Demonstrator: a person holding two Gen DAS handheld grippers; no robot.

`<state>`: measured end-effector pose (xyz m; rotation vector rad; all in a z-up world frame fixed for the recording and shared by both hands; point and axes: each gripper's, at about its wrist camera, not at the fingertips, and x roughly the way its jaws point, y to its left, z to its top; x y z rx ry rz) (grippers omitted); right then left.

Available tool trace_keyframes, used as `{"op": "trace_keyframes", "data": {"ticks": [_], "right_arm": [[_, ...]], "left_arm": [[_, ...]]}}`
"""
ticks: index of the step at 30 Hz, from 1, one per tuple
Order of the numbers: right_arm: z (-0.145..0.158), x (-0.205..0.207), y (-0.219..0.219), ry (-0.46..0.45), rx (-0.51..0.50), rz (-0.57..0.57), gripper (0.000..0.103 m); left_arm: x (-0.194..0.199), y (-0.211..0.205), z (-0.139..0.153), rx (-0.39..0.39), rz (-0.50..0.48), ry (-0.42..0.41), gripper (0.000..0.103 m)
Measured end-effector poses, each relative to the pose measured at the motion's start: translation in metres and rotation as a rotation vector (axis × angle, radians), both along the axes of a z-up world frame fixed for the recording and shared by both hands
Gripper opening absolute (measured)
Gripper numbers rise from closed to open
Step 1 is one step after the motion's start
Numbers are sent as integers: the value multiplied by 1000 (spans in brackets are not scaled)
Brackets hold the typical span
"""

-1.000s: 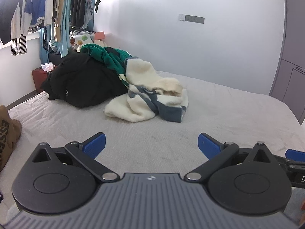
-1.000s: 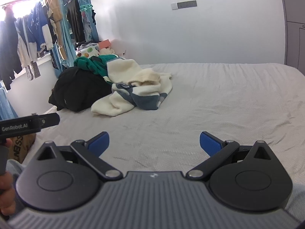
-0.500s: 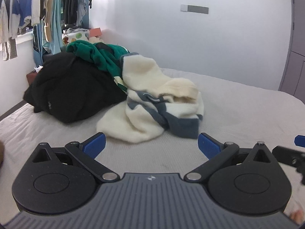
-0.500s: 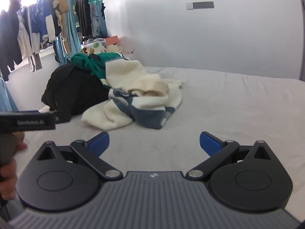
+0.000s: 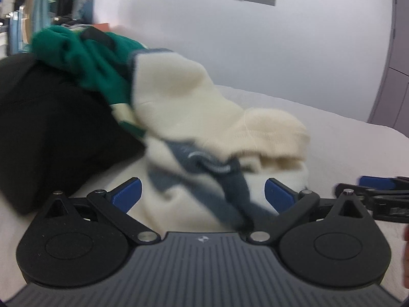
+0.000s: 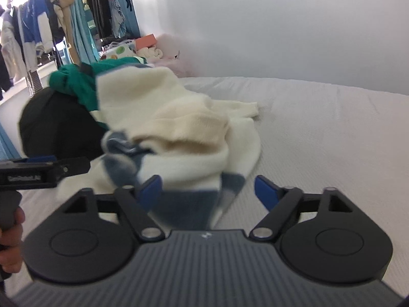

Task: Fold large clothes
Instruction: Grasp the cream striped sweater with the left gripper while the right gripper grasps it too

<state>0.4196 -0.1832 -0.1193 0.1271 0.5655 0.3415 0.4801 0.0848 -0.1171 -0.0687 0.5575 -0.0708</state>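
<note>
Both tools, left (image 5: 203, 192) released, right (image 6: 208, 188) closing, straddle the fuzzy cream-and-blue sweater (image 6: 184, 133).

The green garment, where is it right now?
In both views the green garment sits upper left, atop the black clothes and behind the cream sweater, on the bed.
</note>
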Motion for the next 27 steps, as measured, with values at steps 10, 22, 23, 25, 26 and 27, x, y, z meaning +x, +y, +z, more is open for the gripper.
{"op": "trace_keyframes", "data": {"ticks": [10, 22, 23, 25, 26, 27], "right_arm": [[-27, 91, 8, -8, 88, -15, 64], [43, 91, 16, -48, 159, 12, 10], [49, 85, 14, -56, 163, 13, 10], [65, 68, 9, -80, 167, 17, 10], [73, 56, 7, -99, 166, 21, 9], [80, 47, 6, -115, 165, 26, 9]], "left_arm": [[86, -12, -28, 17, -76, -10, 95], [103, -9, 5, -100, 17, -49, 8], [98, -7, 13, -121, 23, -59, 6], [82, -4, 31, -149, 33, -85, 6], [72, -3, 39, -158, 35, -99, 5], [61, -4, 49, -163, 35, -118, 5]]}}
